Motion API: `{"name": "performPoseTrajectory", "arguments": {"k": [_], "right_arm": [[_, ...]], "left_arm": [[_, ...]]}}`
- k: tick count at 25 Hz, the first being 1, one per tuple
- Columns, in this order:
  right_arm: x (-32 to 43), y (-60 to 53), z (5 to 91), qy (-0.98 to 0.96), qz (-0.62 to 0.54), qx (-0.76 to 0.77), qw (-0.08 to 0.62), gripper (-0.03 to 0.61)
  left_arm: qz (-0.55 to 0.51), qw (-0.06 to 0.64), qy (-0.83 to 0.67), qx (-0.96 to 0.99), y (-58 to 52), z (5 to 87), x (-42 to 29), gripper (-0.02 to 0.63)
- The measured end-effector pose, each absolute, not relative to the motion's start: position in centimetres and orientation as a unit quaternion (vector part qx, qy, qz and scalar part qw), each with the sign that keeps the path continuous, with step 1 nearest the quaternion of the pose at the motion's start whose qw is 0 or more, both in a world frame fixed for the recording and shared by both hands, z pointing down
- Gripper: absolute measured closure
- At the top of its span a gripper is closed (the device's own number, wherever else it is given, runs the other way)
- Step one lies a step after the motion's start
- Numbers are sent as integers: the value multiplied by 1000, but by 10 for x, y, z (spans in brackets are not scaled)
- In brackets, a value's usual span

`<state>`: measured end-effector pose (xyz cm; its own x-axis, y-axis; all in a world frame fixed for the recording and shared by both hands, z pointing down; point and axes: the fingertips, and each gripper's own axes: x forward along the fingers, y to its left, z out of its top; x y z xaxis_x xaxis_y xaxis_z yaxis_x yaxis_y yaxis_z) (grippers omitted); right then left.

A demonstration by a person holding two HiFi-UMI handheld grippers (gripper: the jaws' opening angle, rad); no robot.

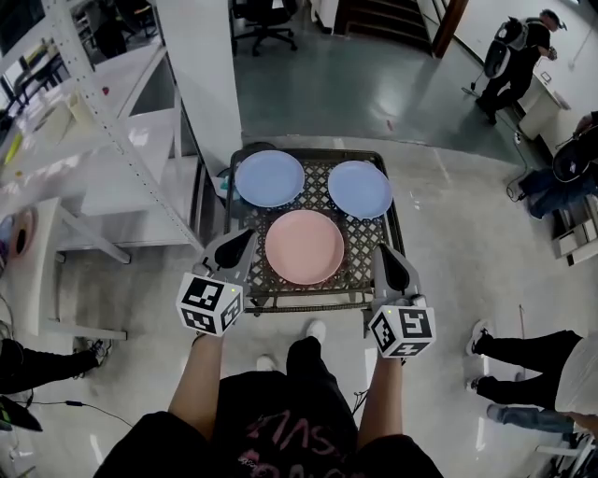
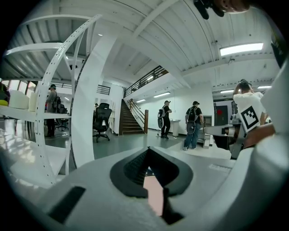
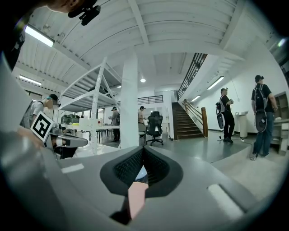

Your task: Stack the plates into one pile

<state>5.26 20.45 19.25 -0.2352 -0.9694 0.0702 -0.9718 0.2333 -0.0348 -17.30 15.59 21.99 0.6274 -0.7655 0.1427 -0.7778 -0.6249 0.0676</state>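
A pink plate (image 1: 305, 246) lies at the front middle of a dark lattice-topped table (image 1: 363, 245). Two blue plates rest behind it, one at the back left (image 1: 269, 178) and one at the back right (image 1: 360, 189). None of the plates overlap. My left gripper (image 1: 241, 239) hovers at the table's front left edge, beside the pink plate, shut and empty. My right gripper (image 1: 386, 250) is at the front right edge, also shut and empty. In each gripper view only a sliver of the pink plate (image 2: 156, 196) (image 3: 137, 198) shows below the closed jaws.
A white shelving rack (image 1: 112, 140) and a white pillar (image 1: 201, 65) stand just left of the table. People stand on the floor at the right (image 1: 519, 359) and far back right (image 1: 514, 56). An office chair (image 1: 266, 23) is at the back.
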Motion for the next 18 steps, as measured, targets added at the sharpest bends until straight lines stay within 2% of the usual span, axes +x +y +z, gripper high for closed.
{"name": "performPoseTrajectory", "arguments": {"k": [18], "right_arm": [[111,86,235,-807,90,583,24,566]], "left_arm": [[101,103,-466,873,60,261,-122,615]]}}
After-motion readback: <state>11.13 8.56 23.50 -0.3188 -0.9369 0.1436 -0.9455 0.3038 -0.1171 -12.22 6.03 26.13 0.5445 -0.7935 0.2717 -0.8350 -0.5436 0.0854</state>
